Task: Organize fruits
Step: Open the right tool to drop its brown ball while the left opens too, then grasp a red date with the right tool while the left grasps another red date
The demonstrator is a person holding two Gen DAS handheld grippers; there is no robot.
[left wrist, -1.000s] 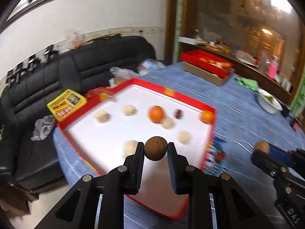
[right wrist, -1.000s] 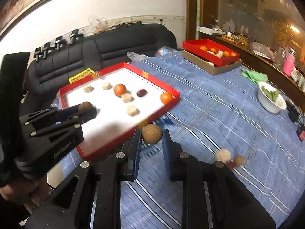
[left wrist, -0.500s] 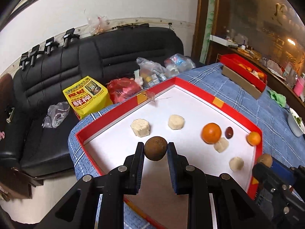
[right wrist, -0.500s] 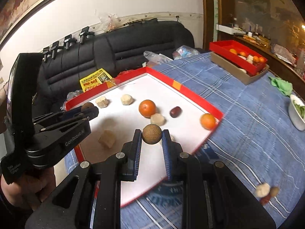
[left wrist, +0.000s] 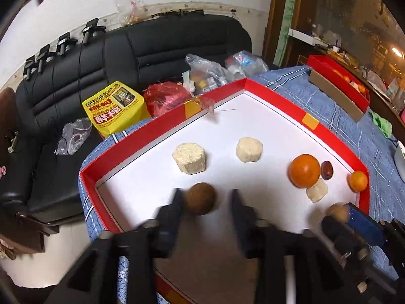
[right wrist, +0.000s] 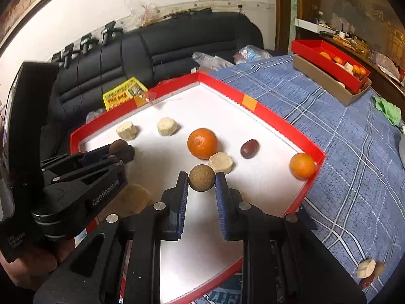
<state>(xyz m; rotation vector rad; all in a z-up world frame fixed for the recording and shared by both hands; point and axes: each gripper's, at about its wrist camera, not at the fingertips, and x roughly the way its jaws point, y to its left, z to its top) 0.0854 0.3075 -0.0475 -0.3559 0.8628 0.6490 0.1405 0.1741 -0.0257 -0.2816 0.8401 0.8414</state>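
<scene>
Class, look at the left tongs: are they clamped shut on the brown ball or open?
Open, and opening. The left tongs show a clear gap beside the brown ball, over the red tray.

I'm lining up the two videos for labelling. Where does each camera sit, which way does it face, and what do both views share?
Left wrist: on the left gripper, looking down into the red tray; its opening jaws flank a brown ball; the right gripper enters at lower right.
Right wrist: on the right gripper, facing the same tray toward the black sofa; its opening jaws flank another brown ball; the left gripper and hand show at left.
Shared: tray, large orange, sofa.
</scene>
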